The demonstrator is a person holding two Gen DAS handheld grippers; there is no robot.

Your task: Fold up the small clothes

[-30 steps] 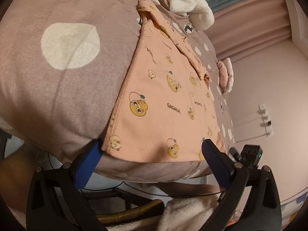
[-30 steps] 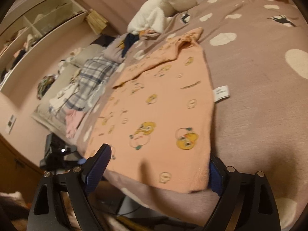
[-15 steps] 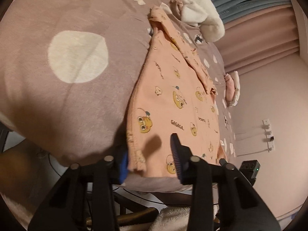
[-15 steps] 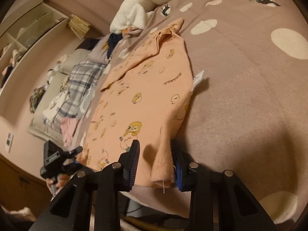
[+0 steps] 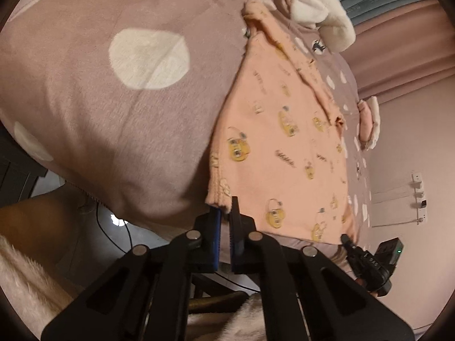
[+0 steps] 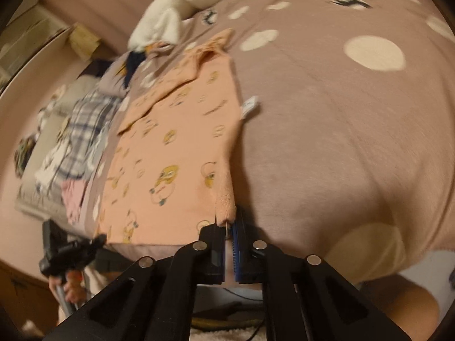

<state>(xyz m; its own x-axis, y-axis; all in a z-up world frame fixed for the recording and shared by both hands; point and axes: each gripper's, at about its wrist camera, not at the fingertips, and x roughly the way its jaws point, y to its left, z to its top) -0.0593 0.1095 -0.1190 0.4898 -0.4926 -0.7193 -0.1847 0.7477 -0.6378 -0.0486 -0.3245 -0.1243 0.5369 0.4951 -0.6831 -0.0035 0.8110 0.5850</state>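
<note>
Left wrist view: left gripper (image 5: 224,213) and right gripper (image 6: 229,223) each clamp nearly closed on a hem corner of the peach shirt (image 5: 287,153), lying flat at the near edge of the dotted bedspread (image 5: 113,108), presumably ready to fold it.

Spotted mauve bedspread (image 5: 119,130) under peach shirt (image 5: 284,156), white plush (image 5: 321,14).

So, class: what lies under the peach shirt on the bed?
The peach shirt lies flat on a mauve blanket with cream dots, which shows along both its sides. Whatever is beneath the blanket is covered. Each gripper, left and right, pinches a hem corner.
</note>
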